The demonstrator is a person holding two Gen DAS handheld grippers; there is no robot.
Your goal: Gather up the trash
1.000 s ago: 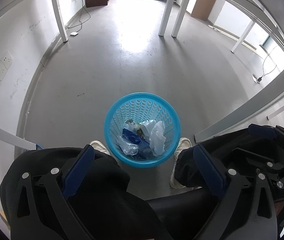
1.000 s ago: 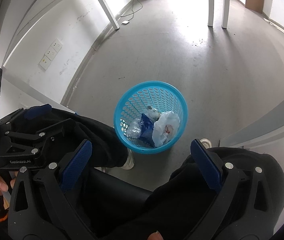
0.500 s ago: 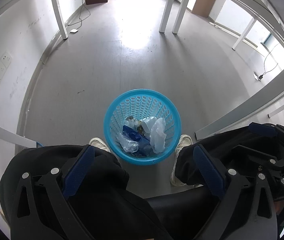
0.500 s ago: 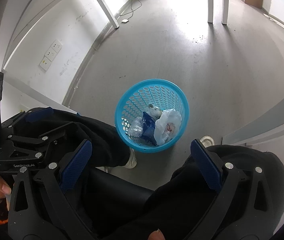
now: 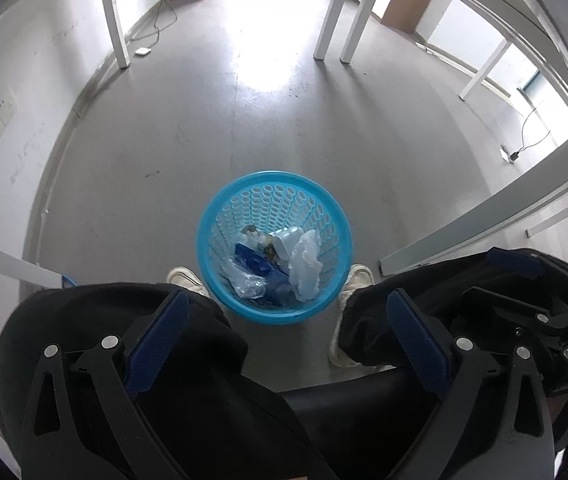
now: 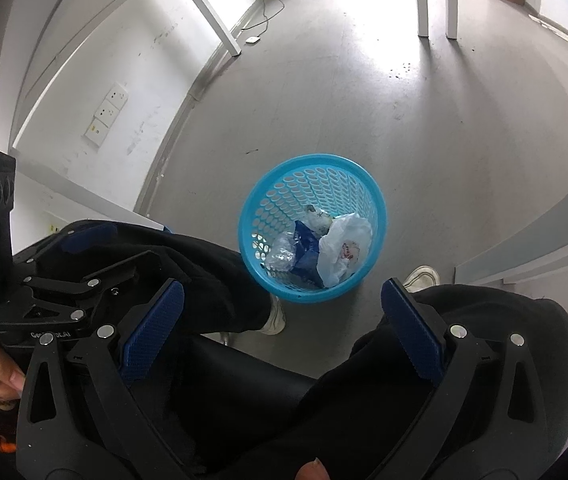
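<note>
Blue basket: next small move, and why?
Probably lower the left gripper toward the blue basket rim. Both grippers are open and empty, held high above the knees; the trash, including a white bag, already lies inside the basket, standing between the shoes.

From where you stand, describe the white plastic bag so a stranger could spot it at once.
Find the round blue perforated basket standing on the grey floor between the seated person's white shoes. Inside, against its right-hand wall in the right wrist view, lies the white plastic bag. It is the only opaque white, crumpled item with a reddish print, next to a dark blue wrapper and a clear crinkled wrapper.
</note>
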